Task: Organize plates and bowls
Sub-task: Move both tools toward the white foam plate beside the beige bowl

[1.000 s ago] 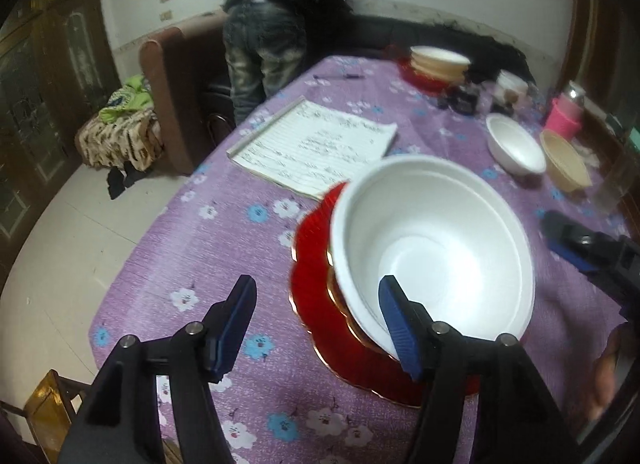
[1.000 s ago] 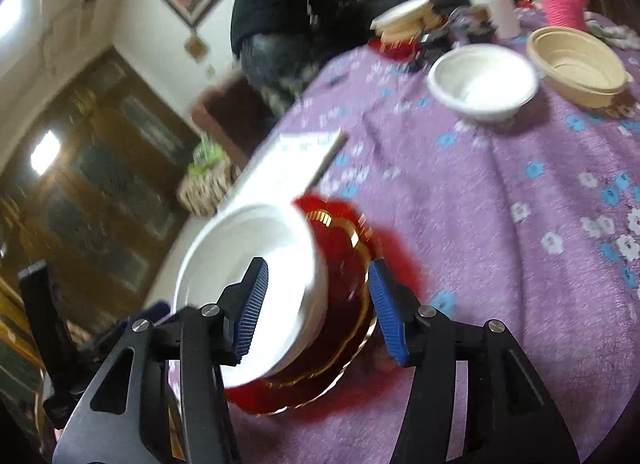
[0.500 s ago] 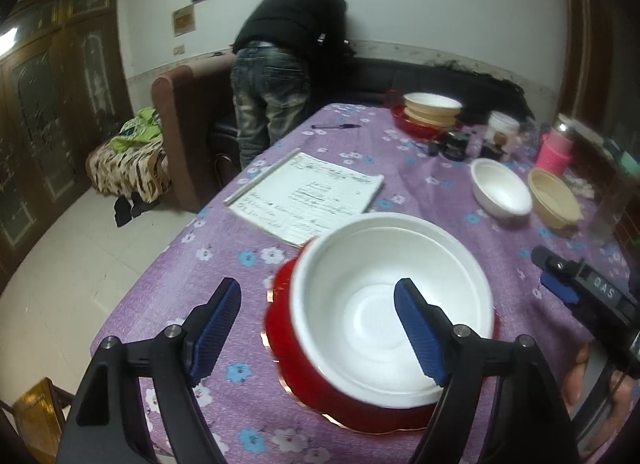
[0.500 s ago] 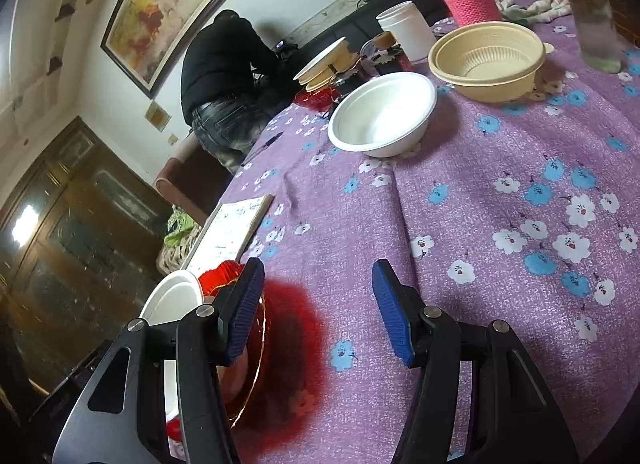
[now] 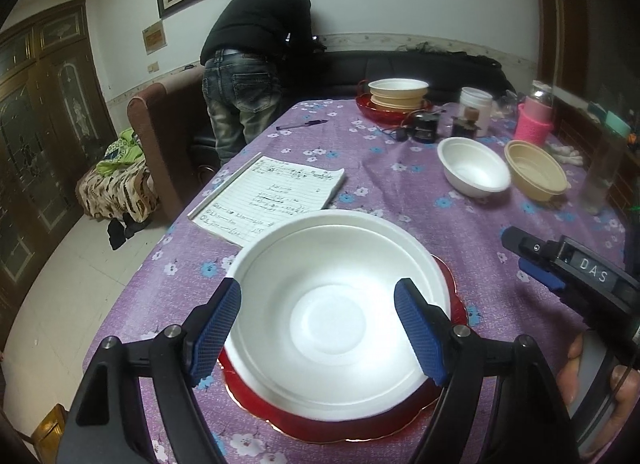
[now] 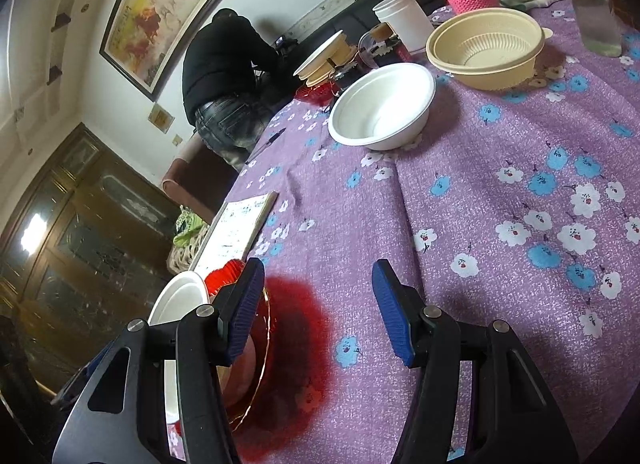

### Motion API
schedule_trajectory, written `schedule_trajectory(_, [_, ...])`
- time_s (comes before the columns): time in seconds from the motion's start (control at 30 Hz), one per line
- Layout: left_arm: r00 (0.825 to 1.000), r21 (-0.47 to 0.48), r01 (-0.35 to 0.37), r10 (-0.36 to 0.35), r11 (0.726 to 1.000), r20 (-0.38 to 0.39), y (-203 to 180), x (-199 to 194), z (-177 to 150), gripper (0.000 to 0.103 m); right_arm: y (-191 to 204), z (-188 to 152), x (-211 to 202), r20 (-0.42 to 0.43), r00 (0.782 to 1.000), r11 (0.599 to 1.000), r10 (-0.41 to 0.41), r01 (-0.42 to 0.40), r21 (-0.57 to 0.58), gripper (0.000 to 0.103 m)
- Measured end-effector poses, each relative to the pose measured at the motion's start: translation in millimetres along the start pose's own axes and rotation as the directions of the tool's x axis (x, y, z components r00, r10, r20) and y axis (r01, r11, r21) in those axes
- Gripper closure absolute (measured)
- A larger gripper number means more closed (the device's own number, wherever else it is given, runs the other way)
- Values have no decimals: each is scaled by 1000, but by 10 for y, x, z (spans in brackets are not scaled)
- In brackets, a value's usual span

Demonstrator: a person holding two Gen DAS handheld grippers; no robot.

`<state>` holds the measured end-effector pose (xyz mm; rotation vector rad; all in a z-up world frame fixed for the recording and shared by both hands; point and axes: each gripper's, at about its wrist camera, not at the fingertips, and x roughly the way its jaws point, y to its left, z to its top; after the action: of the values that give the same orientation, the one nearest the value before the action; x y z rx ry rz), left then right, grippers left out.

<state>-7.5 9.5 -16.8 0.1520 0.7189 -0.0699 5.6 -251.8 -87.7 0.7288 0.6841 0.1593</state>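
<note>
A large white foam bowl (image 5: 340, 312) sits flat in a red gold-rimmed plate (image 5: 360, 428) on the purple flowered tablecloth (image 5: 380, 167). My left gripper (image 5: 318, 330) hovers just in front of it, open; its blue pads (image 5: 216, 328) flank the bowl without pressing on it. My right gripper (image 6: 318, 310) is open over bare cloth, nothing between its fingers. The red plate (image 6: 220, 278) and its white bowl (image 6: 180, 300) lie just left of it. In the left wrist view, the right gripper (image 5: 528, 260) shows at the right, a hand under it.
Further back stand a smaller white bowl (image 5: 474, 171) (image 6: 384, 107) and a beige bowl (image 5: 536, 173) (image 6: 486, 47). Bowls are stacked on another red plate (image 5: 396, 97). A notebook (image 5: 272, 195), white jar (image 5: 476, 103) and pink-sleeved bottle (image 5: 534, 123) are nearby. A person (image 5: 252, 63) bends over at the far side.
The bowl and red plate went from tilted up to lying flat on the table. My left jaws widened and drew back. The right gripper swung off the plate towards bare cloth.
</note>
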Motion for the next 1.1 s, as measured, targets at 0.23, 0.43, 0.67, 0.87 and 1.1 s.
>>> schedule_trajectory(0.23, [1000,14,18,-17,1000,-13,-92,55,22,24,-46,7,31,-25,1000,1000,4,-4,25,46])
schedule_trajectory(0.43, [999,28,49,-48,998,-18,-213,103,79,24,-84,9,44,-37,999,999,5,-4,44,46])
schedule_trajectory(0.67, [997,56,80,-79,995,-19,-398,149,128,24,-114,8,82,-69,997,998,19,-14,69,46])
schedule_trajectory(0.87, [993,85,114,-112,990,-33,-630,192,196,24,-187,20,110,-98,994,991,51,-39,124,46])
schedule_trajectory(1.1, [992,132,126,-122,983,-42,-914,244,246,24,-375,79,73,-90,993,972,78,-56,230,45])
